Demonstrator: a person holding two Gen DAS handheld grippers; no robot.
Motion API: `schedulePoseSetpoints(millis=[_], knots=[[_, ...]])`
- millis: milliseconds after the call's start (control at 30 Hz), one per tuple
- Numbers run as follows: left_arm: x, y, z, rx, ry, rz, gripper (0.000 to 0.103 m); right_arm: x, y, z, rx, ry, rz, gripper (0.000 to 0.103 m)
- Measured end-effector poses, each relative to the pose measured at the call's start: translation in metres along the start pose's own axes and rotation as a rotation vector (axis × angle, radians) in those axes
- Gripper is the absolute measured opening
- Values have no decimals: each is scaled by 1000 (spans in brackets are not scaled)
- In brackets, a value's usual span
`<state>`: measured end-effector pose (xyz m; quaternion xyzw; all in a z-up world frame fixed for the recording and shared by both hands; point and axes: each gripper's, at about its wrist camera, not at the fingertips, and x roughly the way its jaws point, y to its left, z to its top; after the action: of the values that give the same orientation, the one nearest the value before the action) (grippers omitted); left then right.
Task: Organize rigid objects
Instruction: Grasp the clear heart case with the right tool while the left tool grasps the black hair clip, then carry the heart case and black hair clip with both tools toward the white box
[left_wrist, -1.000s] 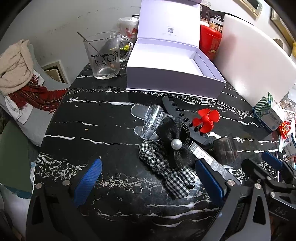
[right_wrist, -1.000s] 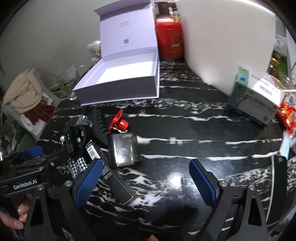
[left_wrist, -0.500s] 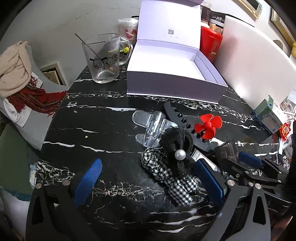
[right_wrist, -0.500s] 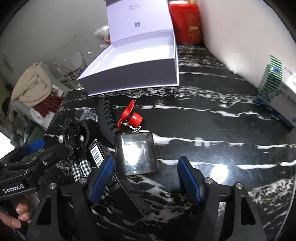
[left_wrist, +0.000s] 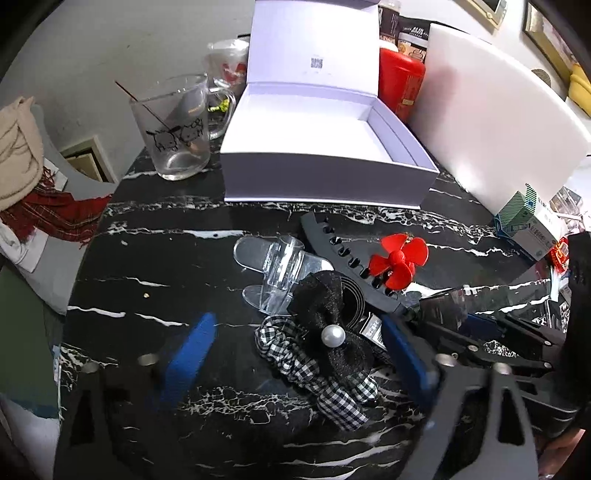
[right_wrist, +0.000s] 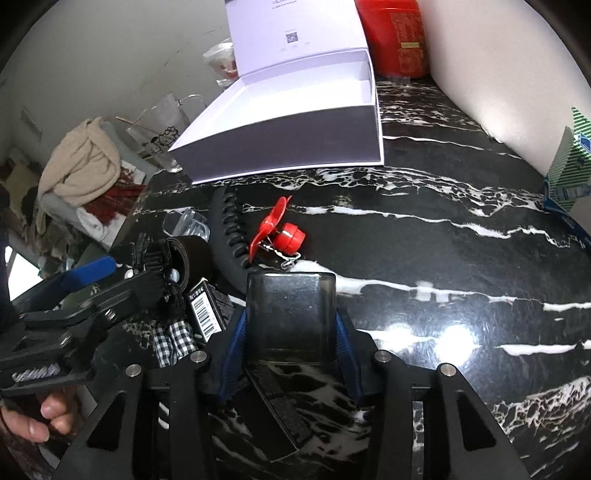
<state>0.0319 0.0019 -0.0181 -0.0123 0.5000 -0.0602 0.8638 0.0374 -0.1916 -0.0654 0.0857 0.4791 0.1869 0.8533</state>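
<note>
My right gripper (right_wrist: 290, 343) is shut on a smoky clear plastic box (right_wrist: 290, 312), its blue pads against both sides; the box also shows in the left wrist view (left_wrist: 443, 308). My left gripper (left_wrist: 295, 350) is open, its fingers either side of a black bow with a pearl (left_wrist: 332, 334) on a checked scrunchie (left_wrist: 332, 384). Beyond lie a clear plastic piece (left_wrist: 280, 266), a black comb (left_wrist: 347, 254), a red fan propeller (left_wrist: 399, 258) and a barcoded black strap (right_wrist: 207, 314). An open white box (left_wrist: 325, 147) stands at the back, empty.
A glass mug (left_wrist: 173, 129) stands left of the white box, a red canister (left_wrist: 400, 86) and a white board (left_wrist: 495, 122) to its right. A green-white carton (right_wrist: 569, 166) sits at the right. Scarves on a cushion (left_wrist: 22, 177) lie off the table's left edge.
My right gripper moved forward and closed on the smoky plastic box. My left gripper edged forward toward the bow and stayed open.
</note>
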Motion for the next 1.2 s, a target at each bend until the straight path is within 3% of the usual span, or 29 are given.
schedulePoseSetpoints(millis=[233, 300, 400, 600, 900, 1200], knots=[[-1, 4, -4, -32, -17, -57, 46, -5, -7, -3, 17, -4, -21, 45], [-6, 1, -5, -14, -47, -41, 30, -6, -8, -3, 23, -5, -21, 45], [-13, -3, -4, 17, -88, -25, 29, -6, -7, -4, 23, -6, -25, 45], [-12, -4, -4, 31, -89, -55, 18, -8, -8, -6, 25, -8, -25, 45], [-1, -8, -1, 39, -45, -65, 19, -11, -7, -10, 27, -10, -34, 45], [5, -13, -1, 64, -70, -34, 18, -13, -5, -13, 16, -21, -46, 45]])
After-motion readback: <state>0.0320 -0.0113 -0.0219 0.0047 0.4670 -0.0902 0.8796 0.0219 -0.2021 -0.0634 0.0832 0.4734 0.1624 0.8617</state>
